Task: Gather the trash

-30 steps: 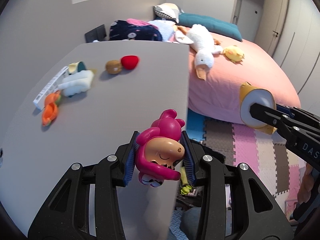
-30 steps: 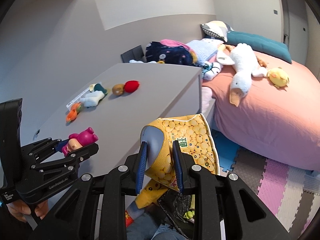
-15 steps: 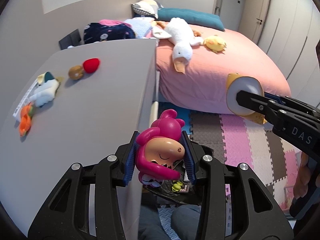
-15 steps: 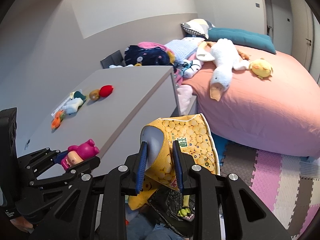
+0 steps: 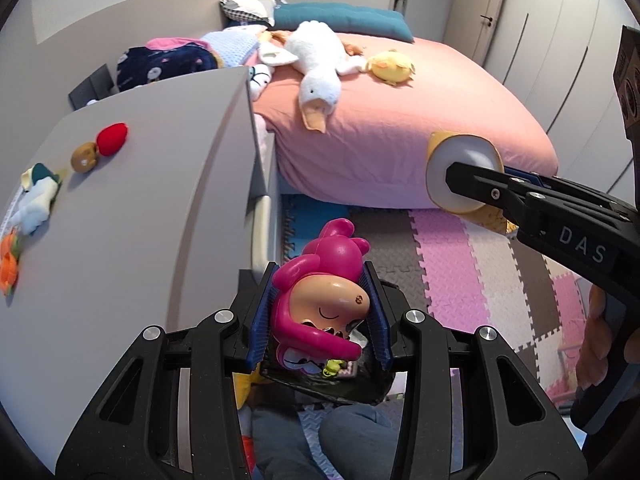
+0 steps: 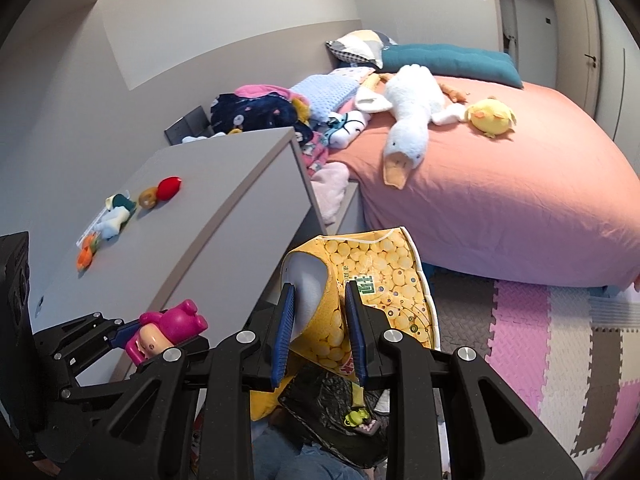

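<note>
While the left gripper (image 5: pixel 318 316) stays clamped on the pink figurine (image 5: pixel 320 304) and the right gripper (image 6: pixel 320 330) stays clamped on the yellow snack bag (image 6: pixel 384 280), both have swung off the grey tabletop (image 5: pixel 140 208) over the last second. A second ago the figurine hung above the tabletop's edge; now, in the left wrist view, it sits over the foam floor mat (image 5: pixel 448 248), with the tabletop sliding away toward 9 o'clock. A black bin bag (image 6: pixel 332 404) (its mouth open, with a small green scrap already inside) has come into view directly under both loads, at 6 o'clock in each camera.

My reading is that both pieces are now lined up for the drop: the carry is about done, and release is the next step. Neither pair of fingers has parted yet.

Several small items remain on the tabletop toward 9 and 10 o'clock, among them a red plush (image 5: pixel 113 138), a brown round piece (image 5: pixel 84 156) and an orange scrap (image 5: pixel 9 268), so collection looks unfinished.
</note>
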`<state>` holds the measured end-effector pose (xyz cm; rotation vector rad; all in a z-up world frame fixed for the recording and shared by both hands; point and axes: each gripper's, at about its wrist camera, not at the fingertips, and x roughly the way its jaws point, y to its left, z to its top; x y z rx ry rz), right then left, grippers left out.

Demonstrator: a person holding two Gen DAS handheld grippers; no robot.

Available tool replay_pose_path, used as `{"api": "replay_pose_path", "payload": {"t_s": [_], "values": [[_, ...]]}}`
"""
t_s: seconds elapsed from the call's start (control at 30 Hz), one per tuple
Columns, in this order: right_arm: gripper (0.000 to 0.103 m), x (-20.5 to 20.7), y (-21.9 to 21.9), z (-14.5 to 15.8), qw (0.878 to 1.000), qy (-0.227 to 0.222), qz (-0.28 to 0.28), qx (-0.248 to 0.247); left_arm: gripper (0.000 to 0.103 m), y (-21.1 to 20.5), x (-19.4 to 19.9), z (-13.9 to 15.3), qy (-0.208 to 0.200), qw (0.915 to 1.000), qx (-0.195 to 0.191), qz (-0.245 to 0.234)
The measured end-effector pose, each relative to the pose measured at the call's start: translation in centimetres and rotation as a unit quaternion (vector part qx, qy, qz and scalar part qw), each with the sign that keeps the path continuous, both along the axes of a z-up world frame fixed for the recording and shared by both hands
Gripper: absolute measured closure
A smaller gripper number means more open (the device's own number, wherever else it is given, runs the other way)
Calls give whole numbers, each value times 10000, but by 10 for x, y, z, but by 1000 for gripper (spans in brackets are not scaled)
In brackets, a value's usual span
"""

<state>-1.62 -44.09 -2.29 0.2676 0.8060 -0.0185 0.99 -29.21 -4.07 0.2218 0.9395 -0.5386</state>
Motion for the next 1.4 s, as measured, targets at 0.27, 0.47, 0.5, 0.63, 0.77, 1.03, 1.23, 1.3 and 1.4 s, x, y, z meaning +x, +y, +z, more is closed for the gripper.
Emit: {"api": "replay_pose_path", "payload": {"t_s": [0.27, 0.47, 0.5, 0.63, 0.77, 1.03, 1.23, 1.3, 1.4], "values": [[75, 1, -13, -9, 9998, 142, -133, 18, 49, -14, 0, -12, 186, 9997, -2, -182], [31, 2, -17, -10, 9985, 147, -448, -290, 7, -8, 3, -9, -6, 10000, -4, 26], [31, 3, -17, -10, 9985, 163, -442, -281, 7, -7, 4, -8, -14, 10000, 5, 52], [29, 3, -19, -10, 9986, 164, -445, -242, 7, -4, 5, -7, -17, 9999, 14, 98], [29, 4, -17, -10, 9987, 178, -422, -204, 7, -5, 4, -8, -35, 10000, 67, 44], [29, 8, -7, -9, 9991, 188, -305, -212, 7, 0, -2, -6, -166, 9998, 138, -14], [29, 14, 8, -8, 9995, 179, -139, -209, 7, 17, 0, -3, -215, 9996, 136, 159], [29, 17, 15, -8, 9996, 174, -69, -198, 7, 26, 3, -2, -221, 9993, 130, 270], [29, 21, 27, -8, 9997, 159, 51, -187, 7, 40, 7, -1, -219, 9987, 99, 440]]}}
